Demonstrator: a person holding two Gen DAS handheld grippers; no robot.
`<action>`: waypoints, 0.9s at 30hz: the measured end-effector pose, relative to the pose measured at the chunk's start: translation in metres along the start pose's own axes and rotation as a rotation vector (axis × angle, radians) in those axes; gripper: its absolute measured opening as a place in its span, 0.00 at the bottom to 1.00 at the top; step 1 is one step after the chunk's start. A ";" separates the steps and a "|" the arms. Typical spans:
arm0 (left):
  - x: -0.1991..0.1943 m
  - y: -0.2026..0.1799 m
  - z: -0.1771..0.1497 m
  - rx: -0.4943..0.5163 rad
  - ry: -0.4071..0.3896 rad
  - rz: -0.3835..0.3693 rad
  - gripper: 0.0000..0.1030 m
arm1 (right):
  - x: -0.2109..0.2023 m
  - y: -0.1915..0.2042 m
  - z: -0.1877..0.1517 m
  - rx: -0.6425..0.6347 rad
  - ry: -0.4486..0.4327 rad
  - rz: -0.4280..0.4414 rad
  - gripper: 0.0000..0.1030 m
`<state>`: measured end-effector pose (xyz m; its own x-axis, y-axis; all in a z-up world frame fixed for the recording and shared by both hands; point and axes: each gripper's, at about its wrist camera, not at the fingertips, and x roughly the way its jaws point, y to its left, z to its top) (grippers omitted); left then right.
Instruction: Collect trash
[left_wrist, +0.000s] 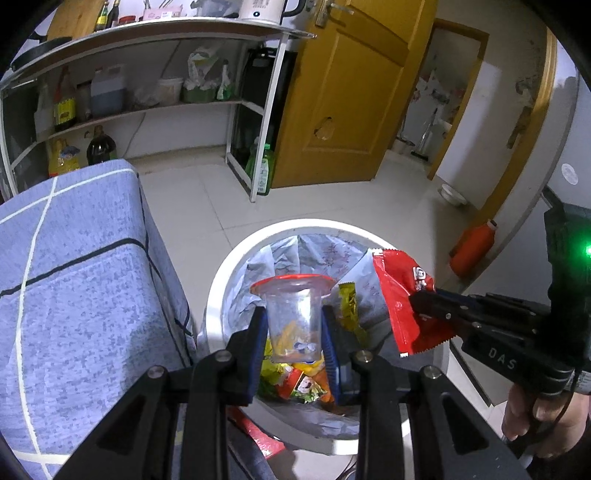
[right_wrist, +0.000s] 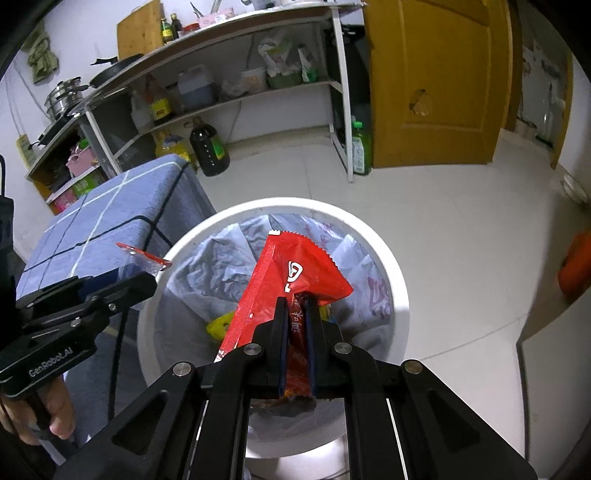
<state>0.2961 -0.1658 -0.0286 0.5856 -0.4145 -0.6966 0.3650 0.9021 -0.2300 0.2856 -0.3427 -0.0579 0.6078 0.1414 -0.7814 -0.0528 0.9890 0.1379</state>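
My left gripper (left_wrist: 294, 326) is shut on a clear plastic cup (left_wrist: 291, 317) with a red rim, held upright over the white trash bin (left_wrist: 221, 291). The bin has a grey liner and several colourful wrappers (left_wrist: 295, 380) at its bottom. My right gripper (right_wrist: 296, 314) is shut on a red snack wrapper (right_wrist: 295, 266), also above the bin (right_wrist: 395, 280). In the left wrist view the right gripper (left_wrist: 421, 299) comes in from the right with the red wrapper (left_wrist: 399, 295) hanging from it. The left gripper (right_wrist: 147, 273) appears at the left of the right wrist view with the cup's red rim (right_wrist: 144, 254).
A box under a blue checked cloth (left_wrist: 81, 280) stands just left of the bin. Behind are a metal shelf rack (left_wrist: 147, 66) with bottles, a yellow door (left_wrist: 351, 92), a white bowl (left_wrist: 452, 194) and an orange bottle (left_wrist: 472, 247) on the tiled floor.
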 end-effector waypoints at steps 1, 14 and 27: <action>0.002 0.000 0.000 -0.001 0.004 0.001 0.29 | 0.002 -0.001 0.000 0.003 0.008 -0.004 0.09; -0.003 0.001 0.001 -0.021 -0.002 -0.019 0.44 | -0.007 -0.005 -0.001 0.012 -0.025 -0.021 0.27; -0.056 -0.006 -0.008 -0.006 -0.085 -0.026 0.44 | -0.065 0.012 -0.021 0.010 -0.131 -0.007 0.27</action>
<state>0.2550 -0.1474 0.0064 0.6356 -0.4464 -0.6299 0.3765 0.8915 -0.2519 0.2293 -0.3395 -0.0182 0.7063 0.1267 -0.6965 -0.0407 0.9895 0.1387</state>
